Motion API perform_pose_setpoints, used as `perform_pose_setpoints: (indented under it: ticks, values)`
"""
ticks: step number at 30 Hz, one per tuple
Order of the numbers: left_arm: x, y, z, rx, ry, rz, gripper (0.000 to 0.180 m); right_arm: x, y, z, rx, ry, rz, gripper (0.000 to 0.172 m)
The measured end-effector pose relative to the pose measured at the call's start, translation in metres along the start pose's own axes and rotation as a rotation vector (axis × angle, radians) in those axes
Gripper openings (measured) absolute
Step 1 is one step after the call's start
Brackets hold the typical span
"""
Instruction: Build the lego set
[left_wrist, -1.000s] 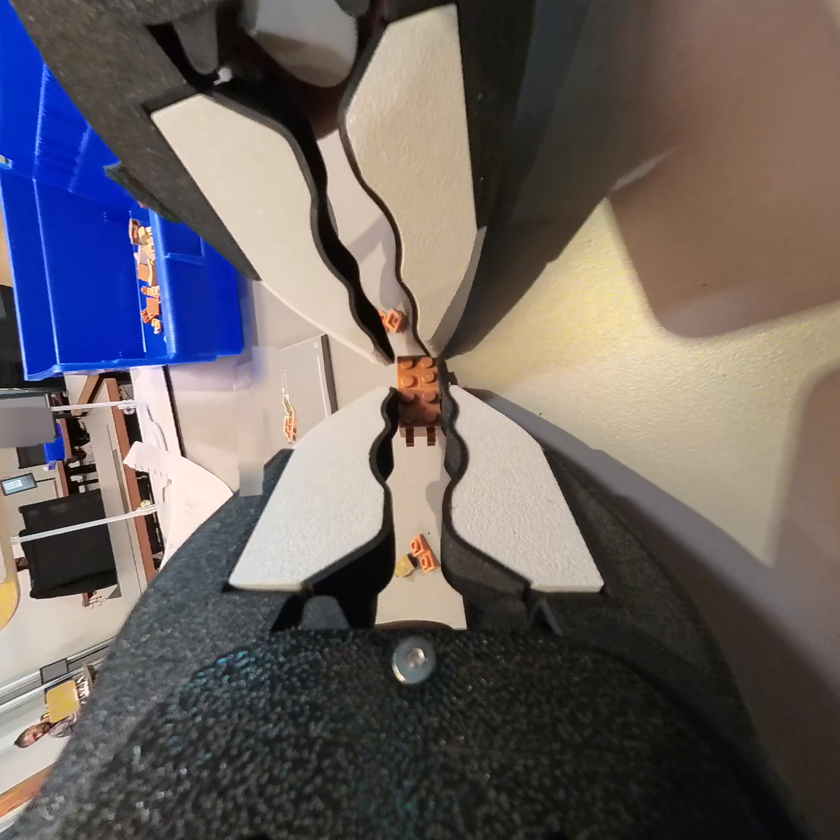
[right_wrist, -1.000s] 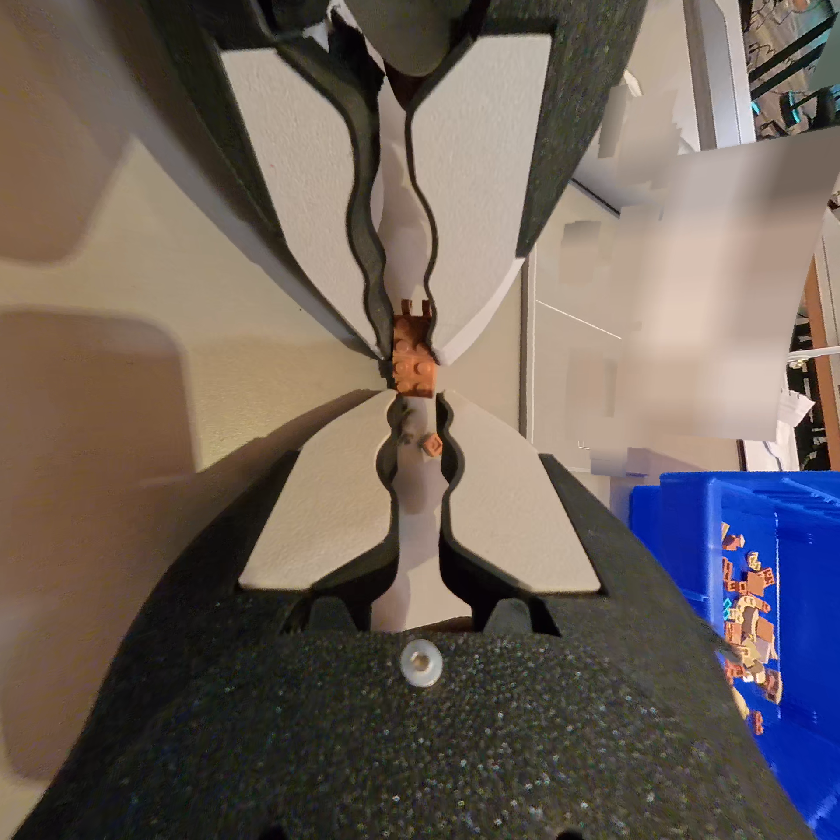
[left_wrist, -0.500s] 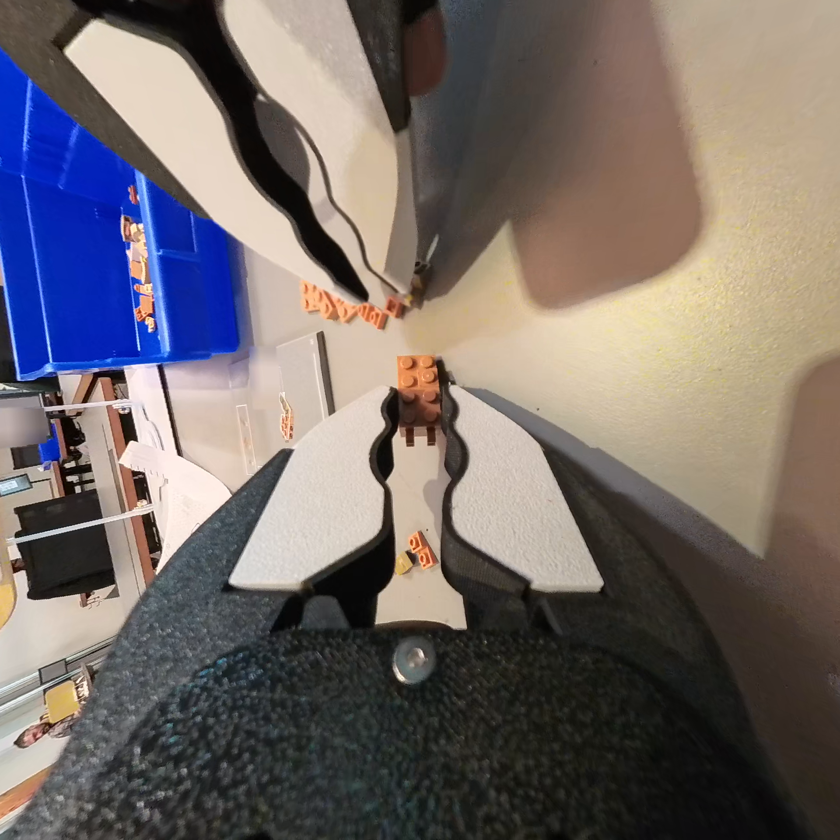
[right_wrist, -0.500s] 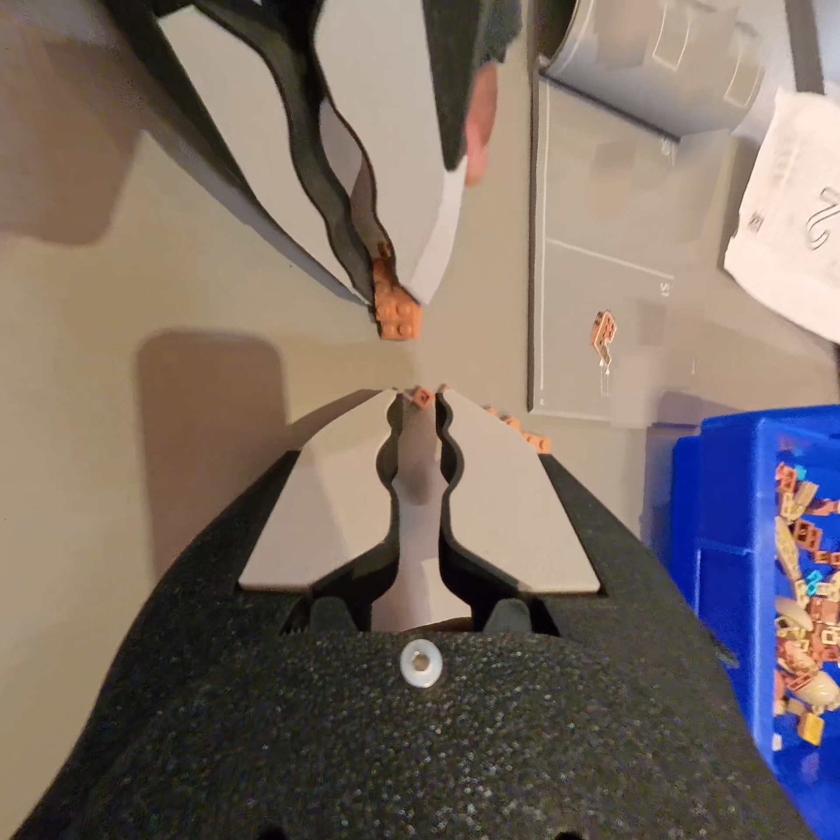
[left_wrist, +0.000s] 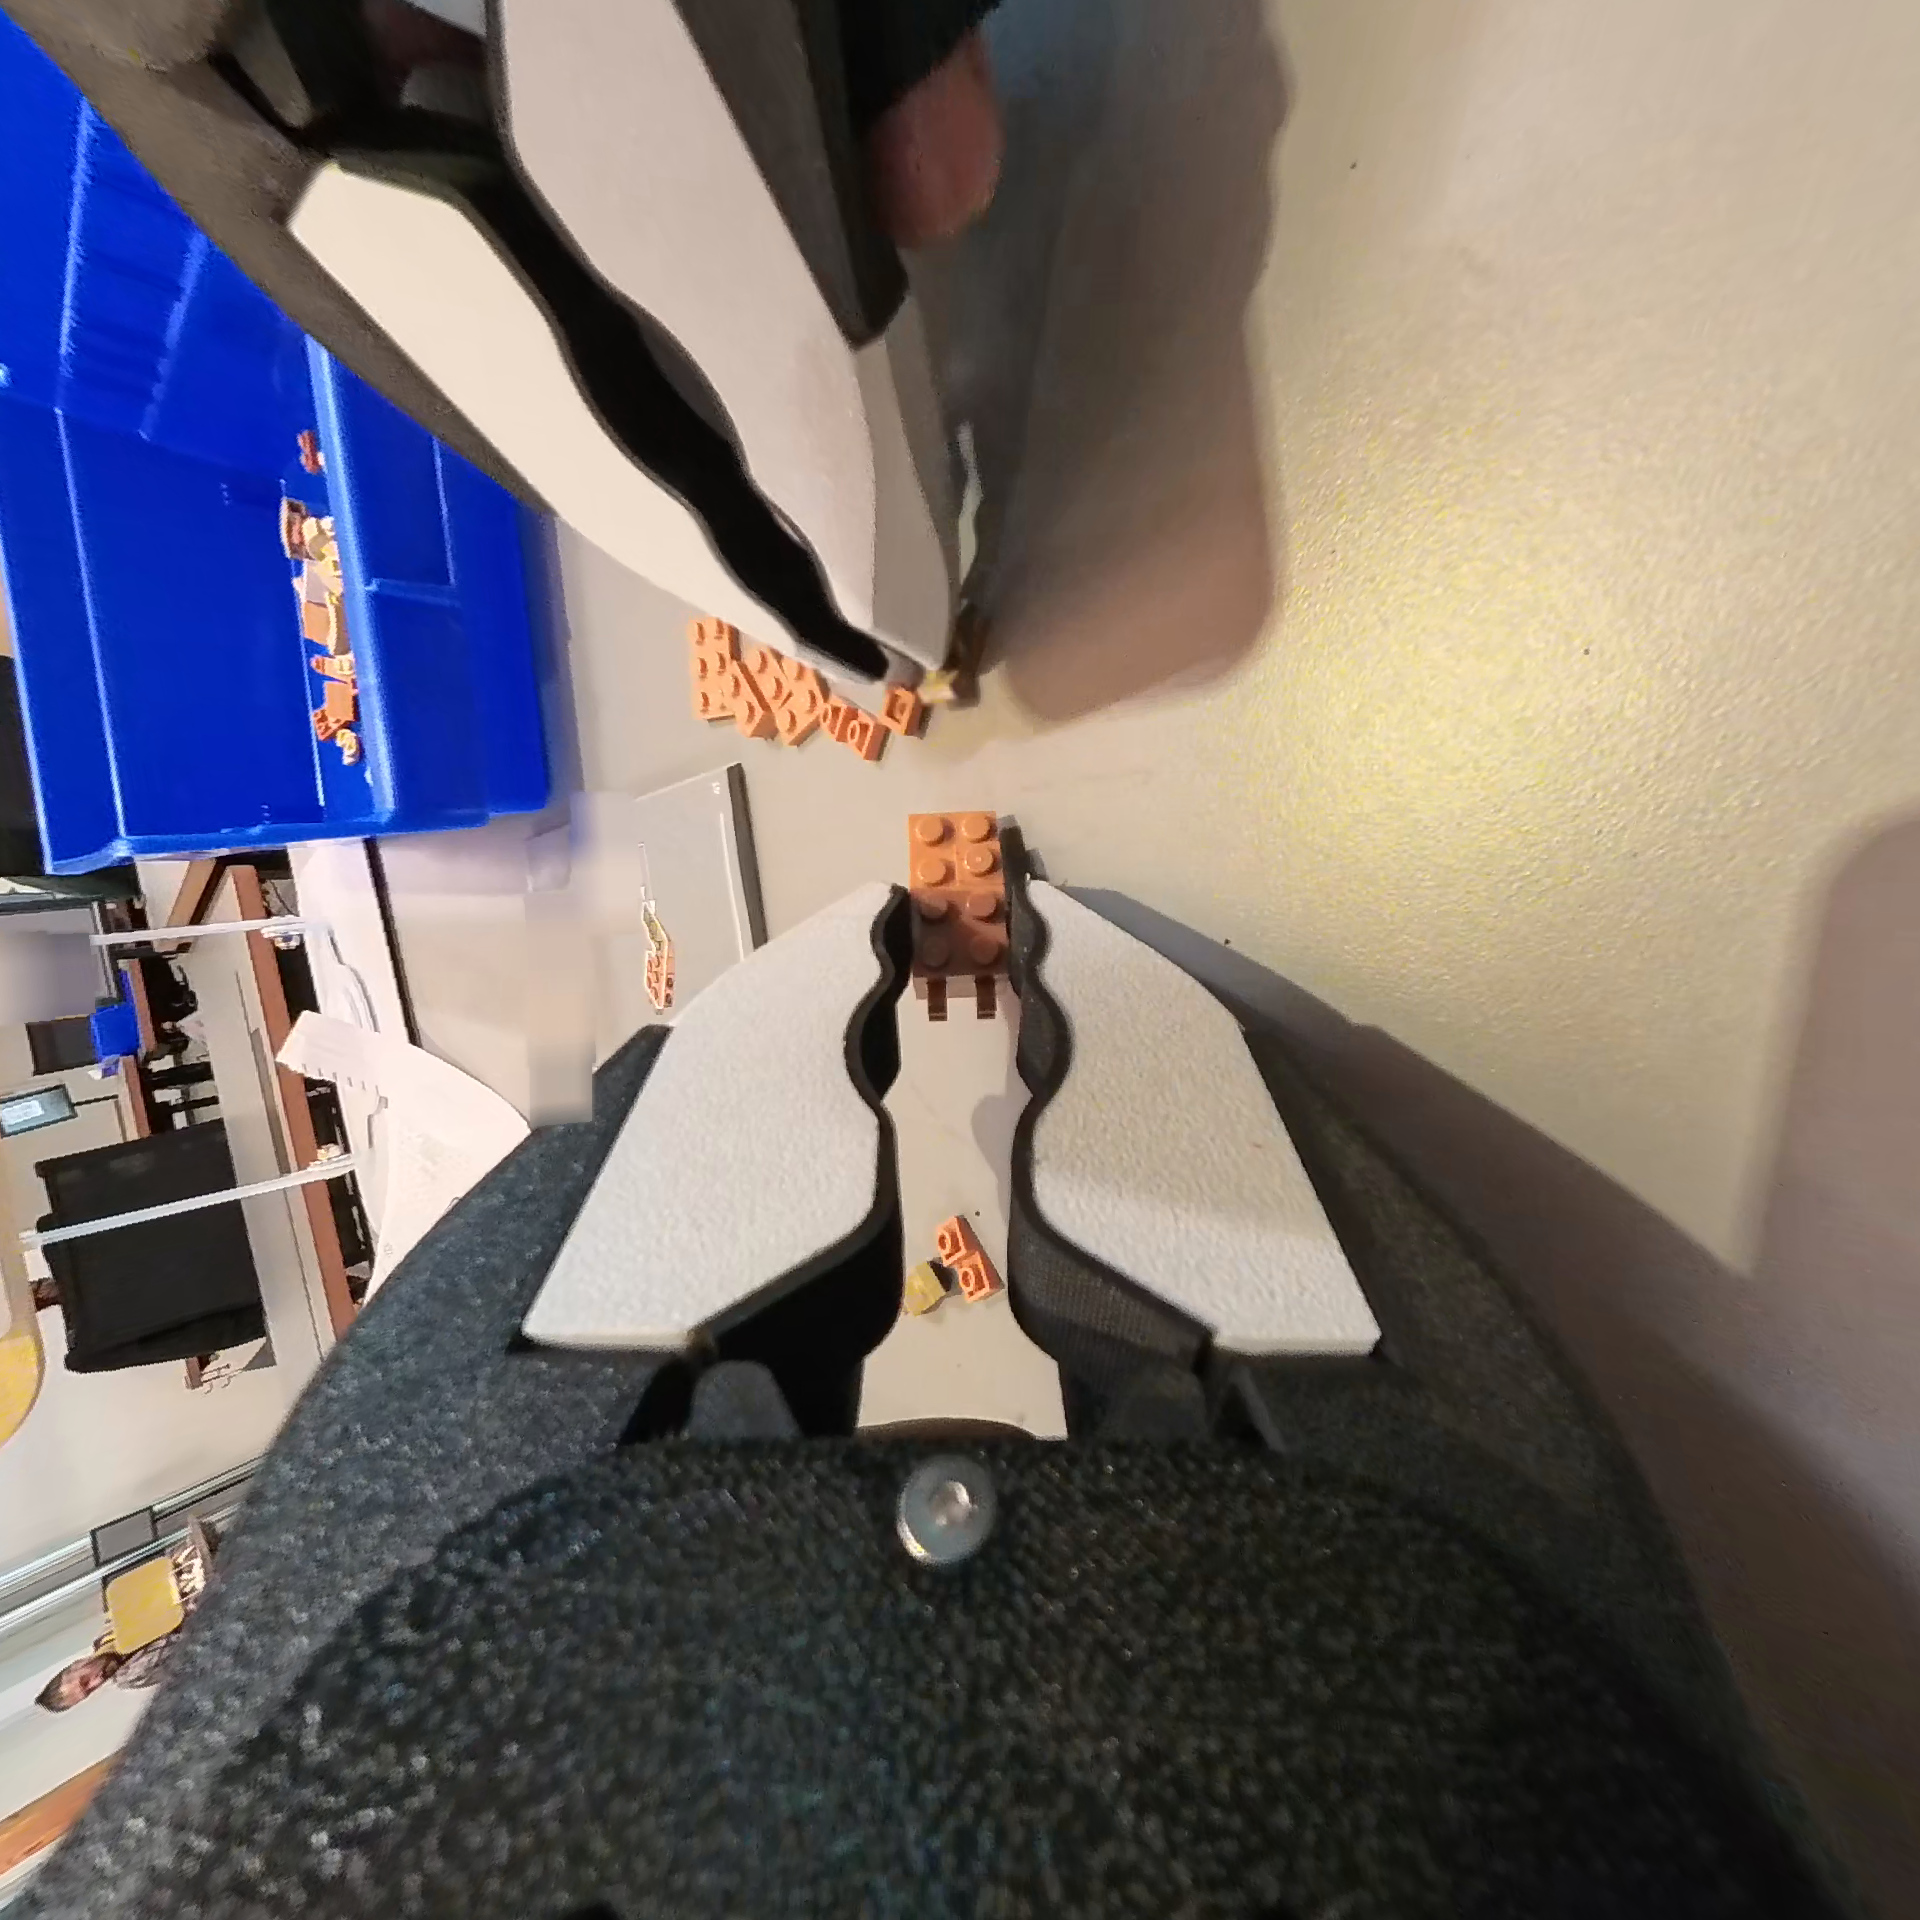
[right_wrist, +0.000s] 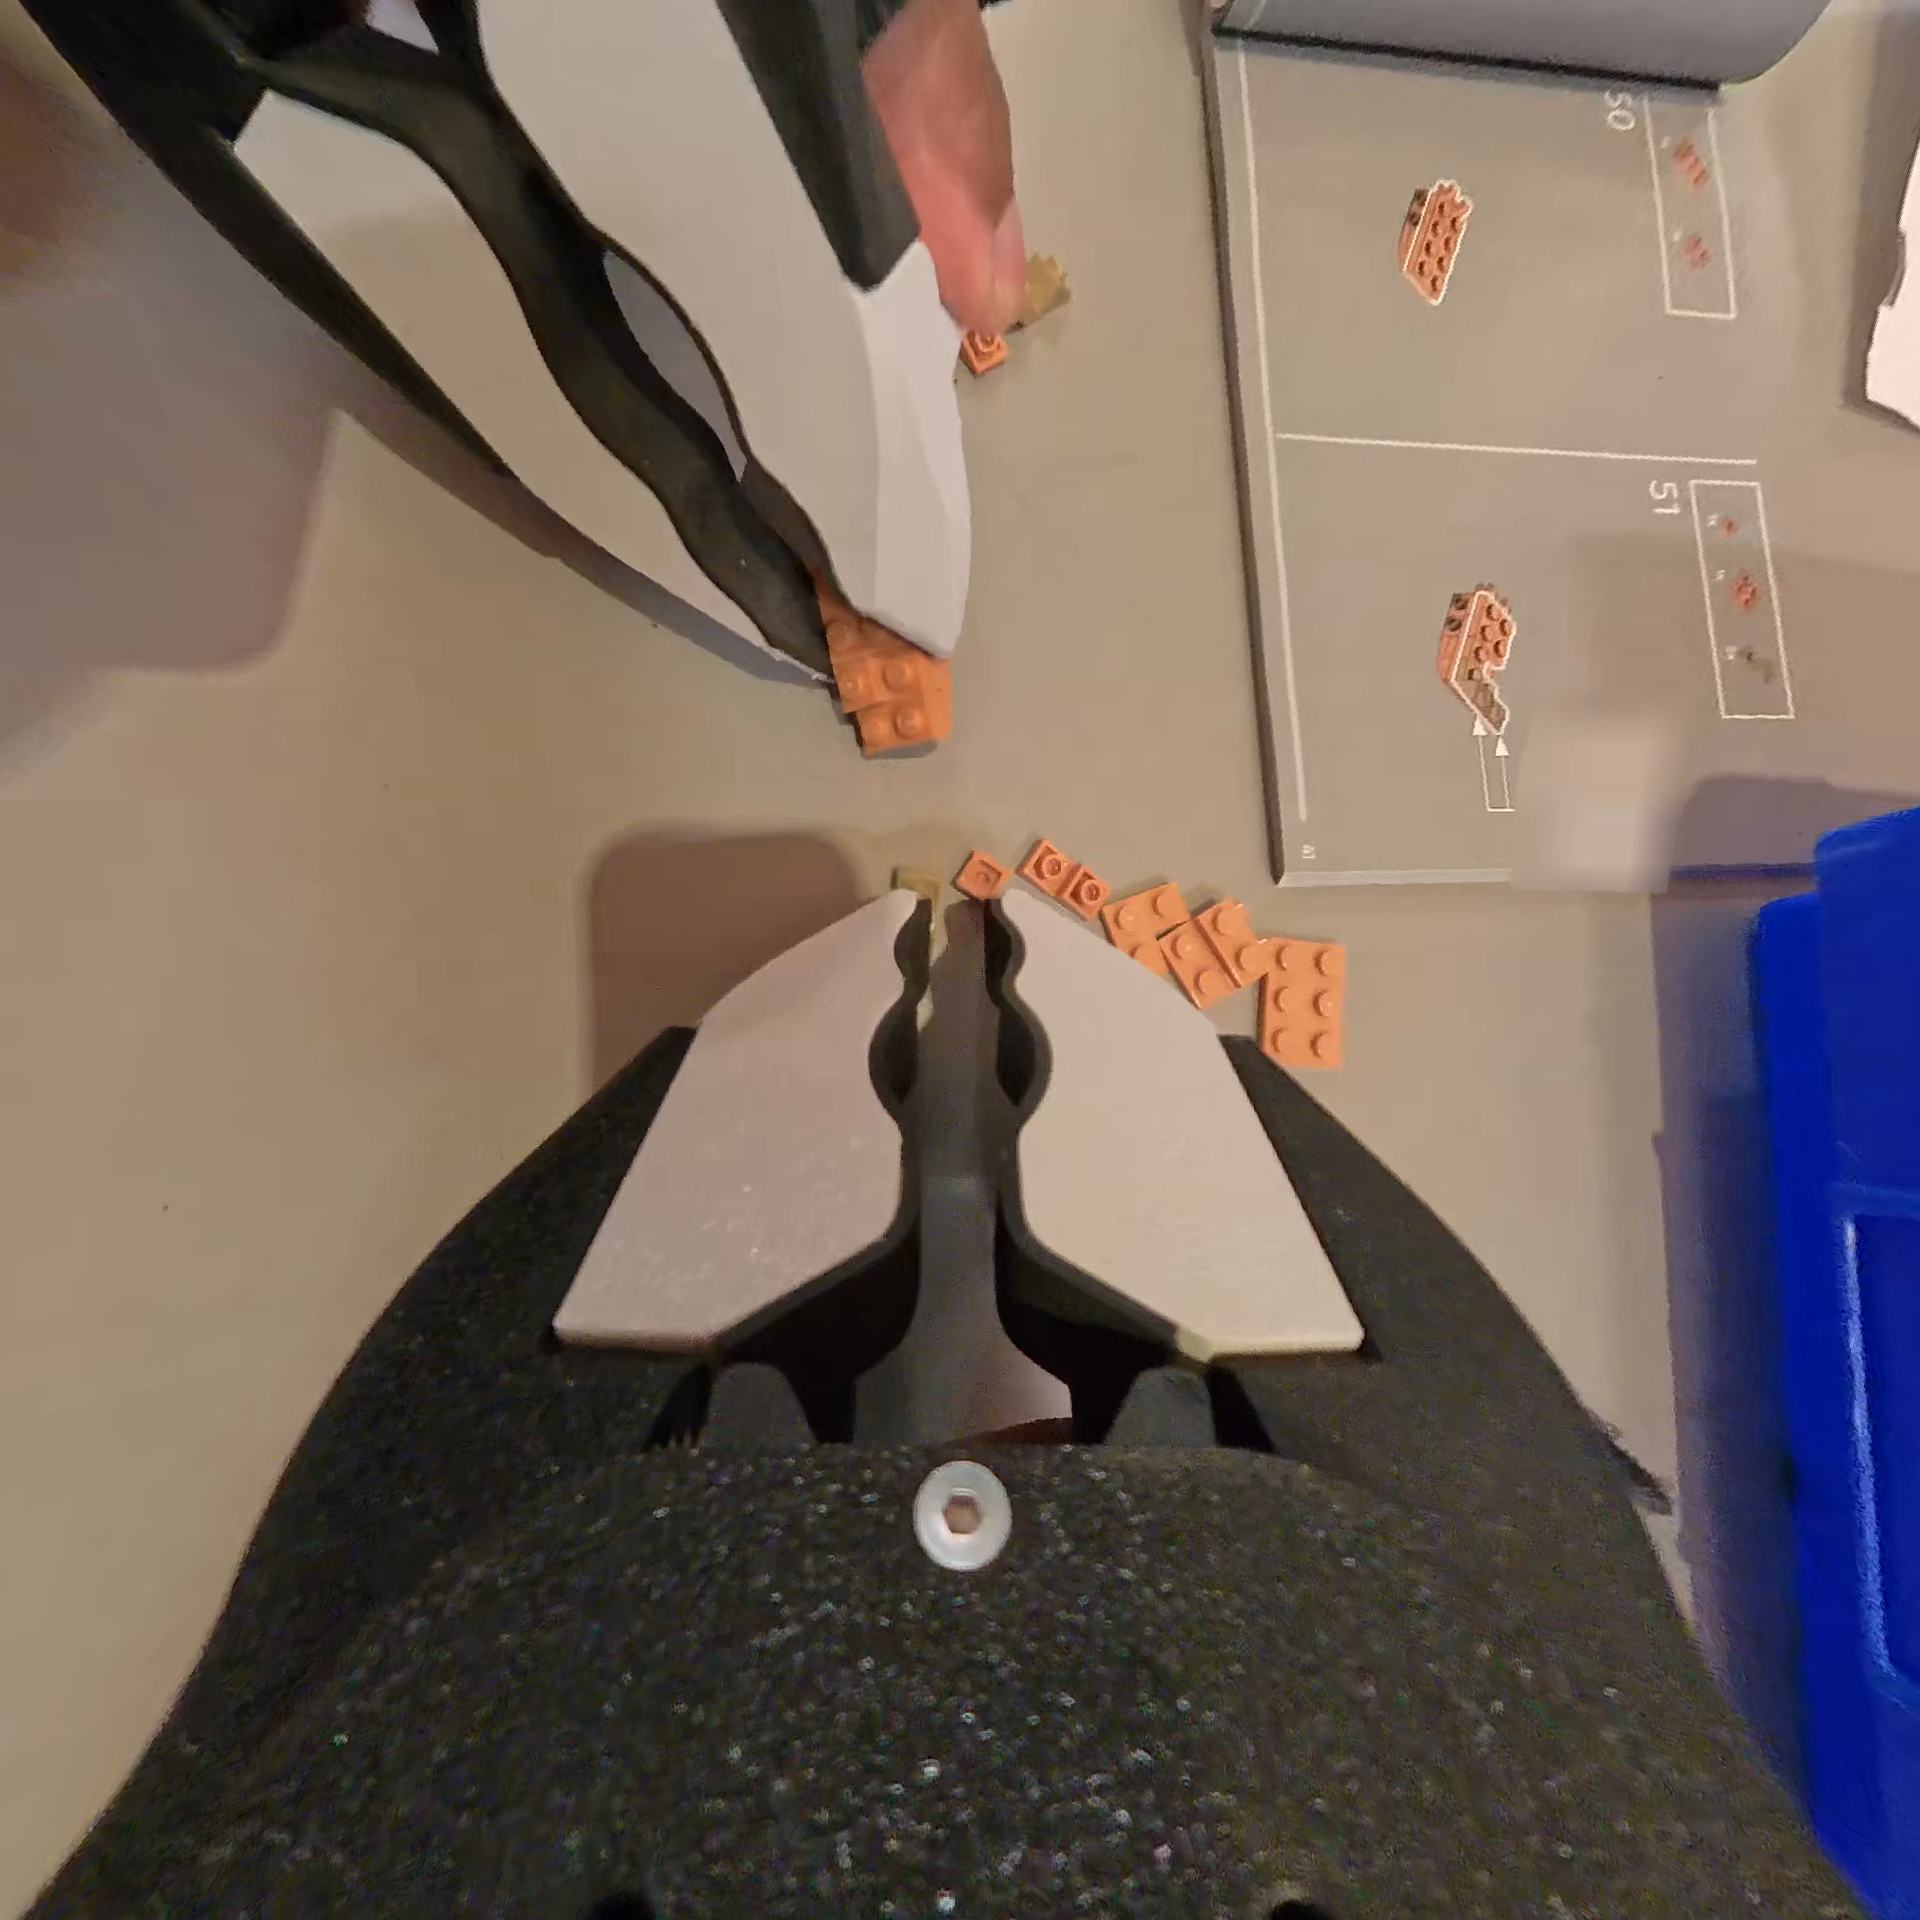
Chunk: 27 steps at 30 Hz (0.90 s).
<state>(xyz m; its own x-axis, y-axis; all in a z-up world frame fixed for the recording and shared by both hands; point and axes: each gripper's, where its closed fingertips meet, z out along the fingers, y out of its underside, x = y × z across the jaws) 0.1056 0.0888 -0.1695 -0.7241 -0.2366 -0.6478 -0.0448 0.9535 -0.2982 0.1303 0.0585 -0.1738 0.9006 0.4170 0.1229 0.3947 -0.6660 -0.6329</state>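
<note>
My left gripper (left_wrist: 956, 896) is shut on an orange stack of studded bricks (left_wrist: 956, 862), with two small clips at its near end. The right wrist view shows it at the upper left, with the same stack (right_wrist: 888, 686) sticking out of its tips. My right gripper (right_wrist: 956, 906) is low over the table with its jaws narrow and nothing between the pads. A small tan piece (right_wrist: 920, 888) lies at its left fingertip, and a small orange one-stud plate (right_wrist: 982, 876) lies just ahead. The left wrist view shows its tips (left_wrist: 920, 665) at the tan piece (left_wrist: 940, 684).
A row of loose orange plates (right_wrist: 1216, 945) lies right of my right fingertips. A grey instruction sheet (right_wrist: 1455, 468) lies beyond, and a blue bin (right_wrist: 1849, 1143) with several bricks stands at the right. Two more small pieces (right_wrist: 982, 348) lie by the left gripper. The table (right_wrist: 312, 935) is pale. About 4 cm separates my left fingertips from my right.
The two grippers were tip to tip at the orange stack. The right gripper drew away, dropped to the loose pieces on the table and narrowed its jaws. The left still holds the stack.
</note>
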Motion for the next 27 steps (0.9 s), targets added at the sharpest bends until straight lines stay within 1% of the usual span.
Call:
perform_pose_setpoints:
  ticks: [9, 16, 22, 27]
  values:
    - [0.001, 0.0, 0.001, -0.001, 0.003, 0.002, 0.018, -0.006, -0.003, 0.0, -0.015, 0.03, -0.074, 0.01]
    - [0.001, 0.0, 0.0, -0.001, 0.002, 0.004, 0.018, -0.005, -0.007, -0.004, 0.023, 0.001, -0.035, 0.011]
    - [0.003, -0.002, 0.0, 0.002, 0.01, 0.008, 0.018, -0.013, -0.003, 0.003, -0.016, -0.003, -0.071, 0.012]
    - [0.004, -0.003, 0.001, 0.005, 0.013, 0.009, 0.018, -0.014, -0.004, 0.005, -0.021, 0.015, -0.085, 0.009]
